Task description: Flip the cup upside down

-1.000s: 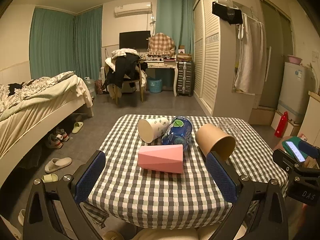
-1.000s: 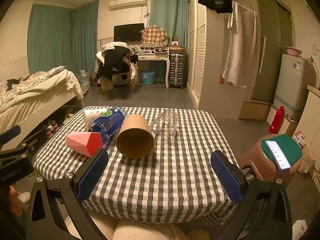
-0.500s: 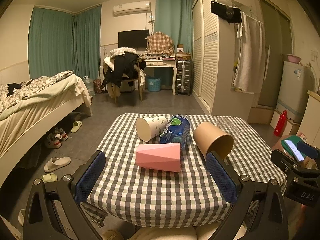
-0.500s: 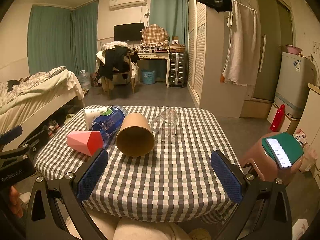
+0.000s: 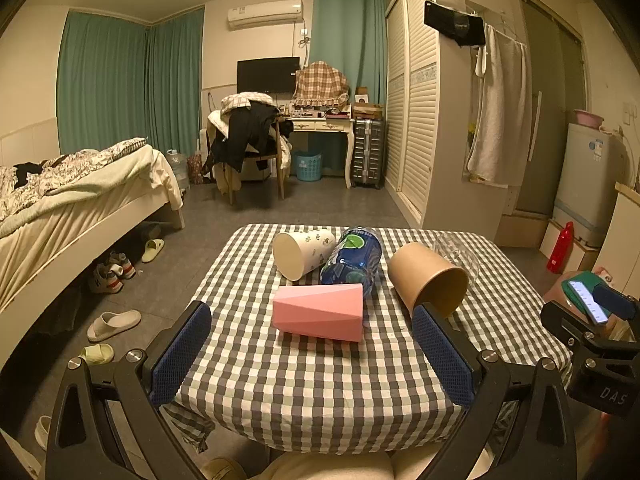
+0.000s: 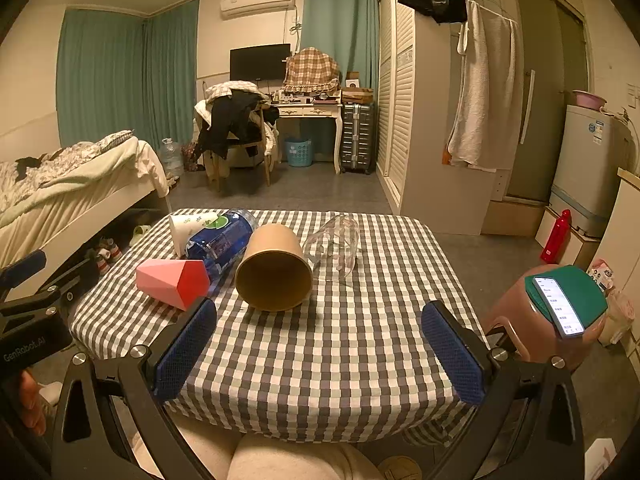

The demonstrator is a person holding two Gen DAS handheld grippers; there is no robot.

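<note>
Several cups lie on their sides on a checkered table (image 5: pixel 304 384): a pink faceted cup (image 5: pixel 320 312), a white printed cup (image 5: pixel 300 254), a blue cup (image 5: pixel 354 260), a brown paper cup (image 5: pixel 428 276) and a clear glass (image 6: pixel 334 246). In the right wrist view I see the pink cup (image 6: pixel 172 282), the blue cup (image 6: pixel 220 242) and the brown cup (image 6: pixel 274 268) with its mouth toward me. My left gripper (image 5: pixel 312 352) is open and empty, near the table's front edge. My right gripper (image 6: pixel 318 350) is open and empty over the front of the table (image 6: pixel 340 360).
A pink stool with a green lid and a phone (image 6: pixel 560 304) stands right of the table. A bed (image 5: pixel 60 208) is at the left with slippers (image 5: pixel 114 320) on the floor. A wardrobe (image 5: pixel 432 120) and a red bottle (image 6: pixel 554 236) are at the right.
Both grippers have shifted only slightly; the view of the table has barely changed. The cups have not moved.
</note>
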